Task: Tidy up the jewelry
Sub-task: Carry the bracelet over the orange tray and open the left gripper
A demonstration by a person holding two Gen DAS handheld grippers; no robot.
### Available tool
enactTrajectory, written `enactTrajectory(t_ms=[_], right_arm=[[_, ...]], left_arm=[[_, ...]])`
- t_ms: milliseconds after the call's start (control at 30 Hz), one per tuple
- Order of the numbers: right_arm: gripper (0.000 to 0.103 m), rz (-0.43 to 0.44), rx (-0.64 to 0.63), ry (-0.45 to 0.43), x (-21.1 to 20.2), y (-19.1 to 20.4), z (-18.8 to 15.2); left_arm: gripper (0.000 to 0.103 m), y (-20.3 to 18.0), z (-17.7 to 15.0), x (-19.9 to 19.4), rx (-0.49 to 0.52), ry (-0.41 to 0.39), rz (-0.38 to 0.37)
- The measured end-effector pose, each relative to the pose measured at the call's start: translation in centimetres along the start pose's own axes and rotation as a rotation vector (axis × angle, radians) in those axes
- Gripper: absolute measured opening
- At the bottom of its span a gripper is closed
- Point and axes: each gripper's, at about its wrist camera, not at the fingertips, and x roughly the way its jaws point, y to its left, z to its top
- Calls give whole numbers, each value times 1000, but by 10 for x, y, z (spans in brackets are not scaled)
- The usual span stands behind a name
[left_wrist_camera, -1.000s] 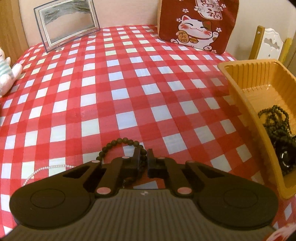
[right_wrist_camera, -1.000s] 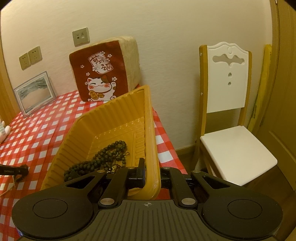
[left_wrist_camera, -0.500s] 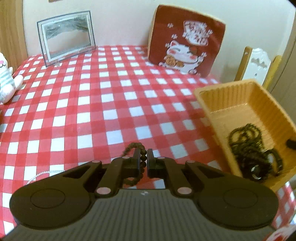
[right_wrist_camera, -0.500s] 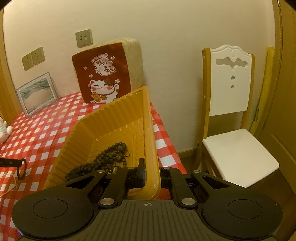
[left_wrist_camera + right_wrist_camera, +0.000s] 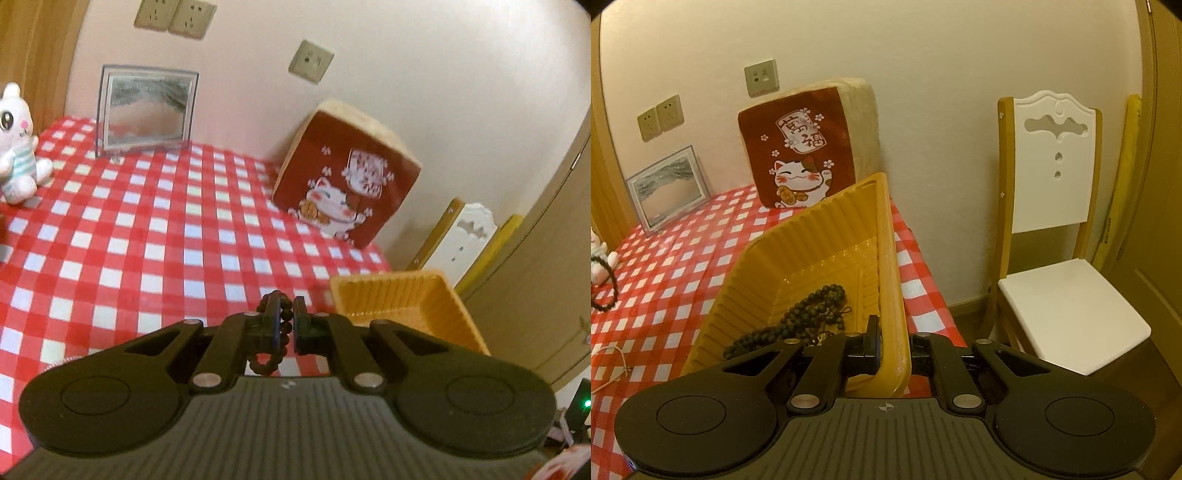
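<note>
Beaded bracelet (image 5: 283, 325) is clamped between the closed jaws of the left gripper (image 5: 285, 317), its loop hanging below the fingers, clear of the checked tablecloth (image 5: 147, 236). Yellow tray (image 5: 798, 258), holding dark bead strands (image 5: 809, 314), is pinched by its right wall in the right gripper (image 5: 892, 347).

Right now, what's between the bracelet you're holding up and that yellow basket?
Only bare checked tablecloth. In the right wrist view the bracelet hangs at the far left, the basket sits mid-frame, and no object lies on the stretch between them.
</note>
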Motion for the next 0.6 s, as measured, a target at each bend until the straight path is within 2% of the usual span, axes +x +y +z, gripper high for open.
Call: enactTrajectory(t_ms=[100, 200, 600], right_arm=[[7, 1, -1, 0, 1, 1, 1], [7, 6, -5, -4, 1, 3, 2], [8, 26, -28, -25, 0, 14, 6]], left_arm=[[5, -10, 3, -7, 27, -15, -6], [5, -23, 2, -8, 42, -9, -45], [5, -107, -25, 28, 131, 109, -290]])
